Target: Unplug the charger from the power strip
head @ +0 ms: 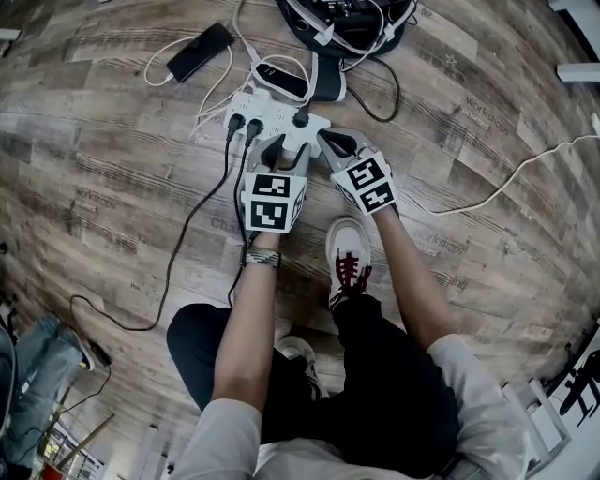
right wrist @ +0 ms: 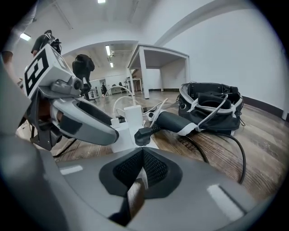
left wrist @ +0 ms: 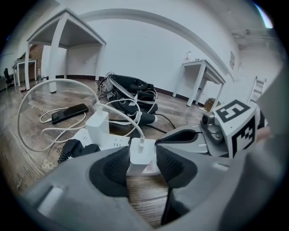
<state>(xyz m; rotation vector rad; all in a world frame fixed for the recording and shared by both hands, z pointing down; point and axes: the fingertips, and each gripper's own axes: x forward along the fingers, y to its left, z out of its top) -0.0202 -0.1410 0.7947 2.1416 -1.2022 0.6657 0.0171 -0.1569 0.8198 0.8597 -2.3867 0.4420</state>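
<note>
On a wood-plank floor (left wrist: 145, 191) in a white-walled room, the left gripper (left wrist: 142, 159), fingers part open, loosely flanks the white charger (left wrist: 142, 152) just before the power strip (left wrist: 110, 143). The right gripper (right wrist: 143, 152) has its fingers closed together, empty.

Tight quarters around the power strip (head: 277, 114): black plugs (head: 244, 124) fence its 9 o'clock end, a bag (head: 347, 19) and phone (head: 200, 52) clutter 12 o'clock, a shoe (head: 349, 246) sits at 6 o'clock; the floor (head: 441, 103) lies open toward 3 o'clock, as far as a white cable (head: 511, 178).
</note>
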